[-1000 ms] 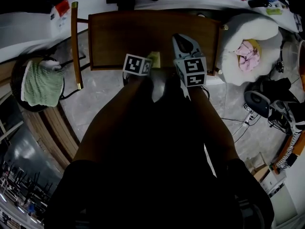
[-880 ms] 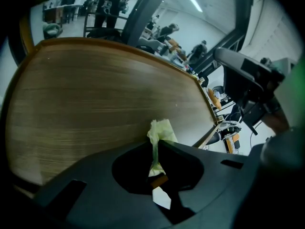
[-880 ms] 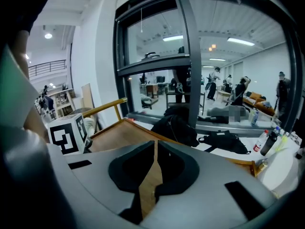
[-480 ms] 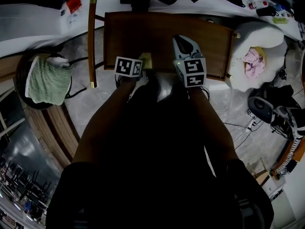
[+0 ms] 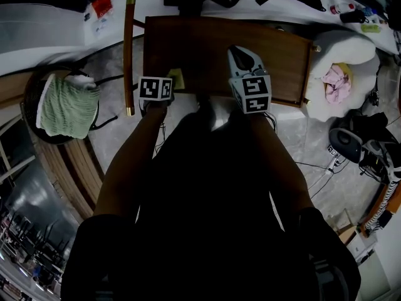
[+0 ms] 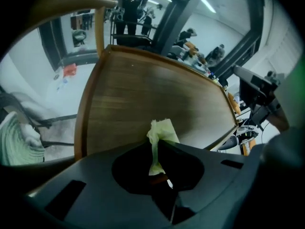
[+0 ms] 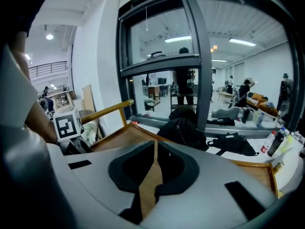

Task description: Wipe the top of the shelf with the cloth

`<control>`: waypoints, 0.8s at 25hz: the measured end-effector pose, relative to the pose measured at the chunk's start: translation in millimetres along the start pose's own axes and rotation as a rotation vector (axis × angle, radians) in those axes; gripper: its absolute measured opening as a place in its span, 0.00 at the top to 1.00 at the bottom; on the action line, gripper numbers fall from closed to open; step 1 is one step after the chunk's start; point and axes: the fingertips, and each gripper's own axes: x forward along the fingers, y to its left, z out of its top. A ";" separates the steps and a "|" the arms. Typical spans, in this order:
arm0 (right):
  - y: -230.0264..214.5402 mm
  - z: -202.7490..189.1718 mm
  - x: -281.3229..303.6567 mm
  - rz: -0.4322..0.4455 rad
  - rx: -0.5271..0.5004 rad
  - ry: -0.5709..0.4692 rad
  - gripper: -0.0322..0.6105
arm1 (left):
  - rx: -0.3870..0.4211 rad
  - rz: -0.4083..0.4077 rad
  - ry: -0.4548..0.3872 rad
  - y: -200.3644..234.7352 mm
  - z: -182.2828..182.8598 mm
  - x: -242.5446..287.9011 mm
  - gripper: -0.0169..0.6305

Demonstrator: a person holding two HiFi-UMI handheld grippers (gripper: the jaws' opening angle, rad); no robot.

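Observation:
The brown wooden shelf top point(image 5: 213, 46) lies below me, and it fills the left gripper view point(image 6: 143, 94). My left gripper point(image 5: 170, 83) is at the shelf's near left corner, shut on a small yellow-green cloth point(image 5: 177, 78). In the left gripper view the cloth point(image 6: 161, 130) sticks up, pinched between the dark jaws of the left gripper point(image 6: 156, 140), over the wood. My right gripper point(image 5: 242, 52) hovers over the near middle of the shelf, and in its own view the right gripper point(image 7: 156, 144) is shut on nothing.
A wooden rail point(image 5: 129, 55) runs along the shelf's left side. A green towel point(image 5: 62, 108) lies on a round stand at the left. A white cushion point(image 5: 344, 49) with pink fabric sits at the right. Cables and gear point(image 5: 351, 146) cover the floor right. A black bag point(image 7: 183, 130) lies beyond the shelf.
My left gripper has slid left along the shelf's near edge with the cloth in it. The right gripper has stayed almost in place.

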 end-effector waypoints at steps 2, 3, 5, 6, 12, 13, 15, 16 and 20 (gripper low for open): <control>1.5 0.4 -0.1 -0.002 -0.002 -0.003 0.90 | -0.038 0.015 -0.002 7.8 -1.6 -3.3 0.91; 2.0 0.9 -0.8 -0.003 -0.003 -0.005 0.90 | -0.042 0.028 -0.004 11.9 -2.3 -5.5 0.91; 1.4 1.1 -2.9 -0.007 -0.004 -0.010 0.90 | -0.046 0.050 -0.008 18.9 -3.9 -8.8 0.92; 0.1 0.2 -4.0 -0.011 -0.005 -0.011 0.90 | -0.056 0.058 -0.009 21.4 -4.5 -9.6 0.92; -6.8 -6.3 -15.3 -0.034 0.000 -0.011 0.90 | -0.108 0.205 0.000 50.6 -7.5 -22.8 0.92; -8.5 -7.3 -18.4 -0.037 0.000 -0.007 0.90 | -0.101 0.222 0.000 52.0 -8.0 -23.7 0.92; -13.0 -9.1 -22.4 -0.050 0.000 -0.001 0.90 | -0.084 0.233 -0.003 51.5 -7.7 -22.7 0.92; -15.2 -9.5 -23.9 -0.058 0.000 -0.002 0.90 | -0.079 0.234 -0.007 51.5 -7.4 -22.4 0.92; -17.7 -1.6 -34.8 -0.059 -0.004 -0.010 0.90 | -0.033 0.178 -0.099 39.6 4.7 -27.4 0.92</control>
